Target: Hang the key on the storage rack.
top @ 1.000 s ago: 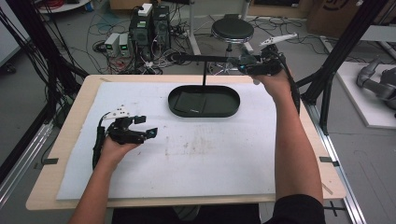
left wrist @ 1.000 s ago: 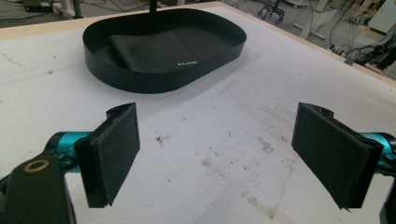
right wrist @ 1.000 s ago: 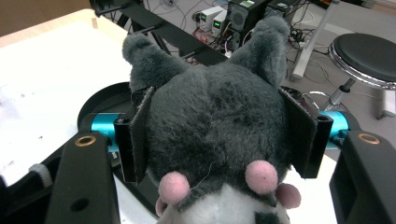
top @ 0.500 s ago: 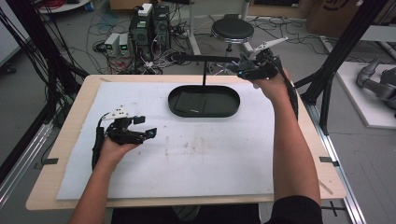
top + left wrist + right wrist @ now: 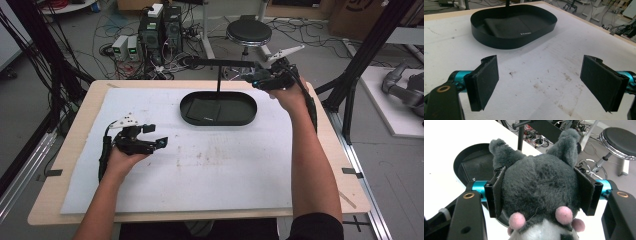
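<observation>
- The right hand-held gripper (image 5: 541, 192) pinches a grey plush toy (image 5: 539, 185) by the head, one pad pressed on each side of it; the toy's ears point away from the camera and pink dots sit near its white face.
- In the high view the right hand-held gripper (image 5: 270, 79) hangs above the far right edge of the tabletop (image 5: 320, 150), just beside the tray; the toy itself is too small to make out there.
- A black oval tray (image 5: 218, 108) lies on the white mat (image 5: 200, 170) at the far middle, with a dark flat pad (image 5: 506, 27) inside it.
- A thin black post (image 5: 218, 80) with a crossbar rises at the tray's far rim, close to the right hand-held gripper.
- The left hand-held gripper (image 5: 150, 142) rests low at the near left, well apart from the tray, its jaws spread wide with only stained mat between them.
- A stool (image 5: 248, 32) and cabled boxes stand on the floor beyond.
</observation>
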Action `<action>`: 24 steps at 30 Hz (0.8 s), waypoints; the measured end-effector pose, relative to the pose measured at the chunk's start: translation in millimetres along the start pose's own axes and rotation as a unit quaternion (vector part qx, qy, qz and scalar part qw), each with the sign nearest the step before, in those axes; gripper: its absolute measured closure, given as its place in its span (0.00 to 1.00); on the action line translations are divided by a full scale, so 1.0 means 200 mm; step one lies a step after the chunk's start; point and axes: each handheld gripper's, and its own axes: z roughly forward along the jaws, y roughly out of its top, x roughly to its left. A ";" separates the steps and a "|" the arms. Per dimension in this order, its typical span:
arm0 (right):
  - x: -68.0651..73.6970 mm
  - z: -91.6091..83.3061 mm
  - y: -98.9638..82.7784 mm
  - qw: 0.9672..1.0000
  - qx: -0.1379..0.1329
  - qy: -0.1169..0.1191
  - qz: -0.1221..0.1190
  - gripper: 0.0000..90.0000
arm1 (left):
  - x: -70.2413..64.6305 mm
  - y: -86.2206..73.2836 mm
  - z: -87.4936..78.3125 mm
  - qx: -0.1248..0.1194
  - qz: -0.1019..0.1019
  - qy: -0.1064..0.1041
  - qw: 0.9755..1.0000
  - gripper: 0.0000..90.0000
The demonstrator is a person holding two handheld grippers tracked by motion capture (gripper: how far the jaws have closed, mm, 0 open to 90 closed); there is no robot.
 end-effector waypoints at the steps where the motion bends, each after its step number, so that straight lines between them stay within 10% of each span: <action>1: 0.00 0.00 0.00 1.000 -0.001 0.001 -0.002 0.38 | 0.00 0.00 0.00 0.001 0.001 0.000 1.000 0.17; 24: 0.08 0.04 0.03 1.000 0.013 0.004 -0.022 0.38 | 0.00 0.00 0.00 -0.001 -0.001 -0.001 1.000 0.17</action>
